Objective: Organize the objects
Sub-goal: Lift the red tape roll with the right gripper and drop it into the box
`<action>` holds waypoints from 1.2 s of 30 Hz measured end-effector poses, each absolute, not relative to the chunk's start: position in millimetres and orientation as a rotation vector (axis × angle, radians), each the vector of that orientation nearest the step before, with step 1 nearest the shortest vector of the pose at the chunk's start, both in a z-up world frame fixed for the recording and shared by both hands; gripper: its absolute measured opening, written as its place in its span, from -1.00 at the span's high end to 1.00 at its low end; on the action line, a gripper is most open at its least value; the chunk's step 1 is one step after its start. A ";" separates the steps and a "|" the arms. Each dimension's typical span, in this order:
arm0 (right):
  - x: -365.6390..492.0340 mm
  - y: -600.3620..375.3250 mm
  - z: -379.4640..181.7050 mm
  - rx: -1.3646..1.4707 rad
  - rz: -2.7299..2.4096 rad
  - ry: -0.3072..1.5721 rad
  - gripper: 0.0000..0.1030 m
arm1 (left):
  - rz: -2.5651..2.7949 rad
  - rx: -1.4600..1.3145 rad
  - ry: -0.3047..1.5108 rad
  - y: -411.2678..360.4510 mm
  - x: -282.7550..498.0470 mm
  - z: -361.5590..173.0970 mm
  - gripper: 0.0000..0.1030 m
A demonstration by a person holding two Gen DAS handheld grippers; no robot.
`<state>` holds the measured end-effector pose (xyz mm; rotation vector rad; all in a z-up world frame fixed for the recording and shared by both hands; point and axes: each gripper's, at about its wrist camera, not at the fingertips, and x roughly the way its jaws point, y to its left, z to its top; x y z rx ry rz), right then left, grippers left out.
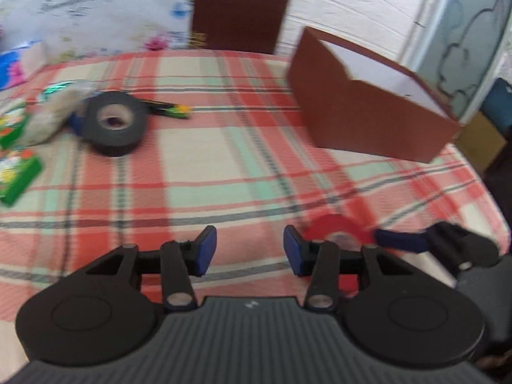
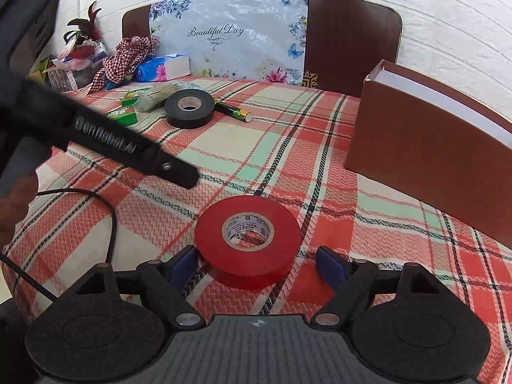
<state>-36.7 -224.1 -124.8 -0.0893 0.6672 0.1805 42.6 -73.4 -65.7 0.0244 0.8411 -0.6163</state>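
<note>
Red tape roll (image 2: 248, 238) lies flat on the plaid tablecloth (image 2: 224, 147), directly ahead of the right gripper (image 2: 256, 264) and reaching into the gap between its blue pads (image 2: 331, 267); jaws spread wide, neither pad touching the roll. Left gripper (image 1: 249, 251) hovers over bare cloth with its jaws parted and nothing between them; the red roll sits just to its right, partly hidden behind its right finger, with the right gripper's blue pad (image 1: 396, 241) beyond it.

Brown box (image 2: 425, 147) stands ahead and to the right of the right gripper, open at the top, white inside. Black tape roll (image 2: 189, 108) lies flat far ahead and to the left, well apart from the red roll. Battery (image 2: 235, 112) rests just to the right of the black roll. Green packets (image 1: 16, 172) and a clear bag (image 1: 48, 115) lie left of the black roll. Cable (image 2: 105, 204) crosses the cloth to the right gripper's left
</note>
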 end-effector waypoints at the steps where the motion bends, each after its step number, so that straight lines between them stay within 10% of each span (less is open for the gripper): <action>1: -35.9 -222.4 -125.9 -0.082 0.179 0.667 -0.54 | -0.642 0.024 0.858 -80.6 41.8 -62.9 0.12; 14: -19.6 -230.8 -132.5 -0.074 0.218 0.624 -0.37 | -0.700 -0.026 1.054 -116.1 48.6 -81.9 0.36; 25: 24.2 -279.1 -57.4 -0.136 -0.029 0.233 -0.38 | -0.767 0.137 0.650 -195.4 83.7 35.5 0.39; 36: 106.3 -333.9 -69.6 -0.032 -0.096 0.337 -0.41 | -0.743 0.187 0.756 -276.2 157.4 -3.2 0.40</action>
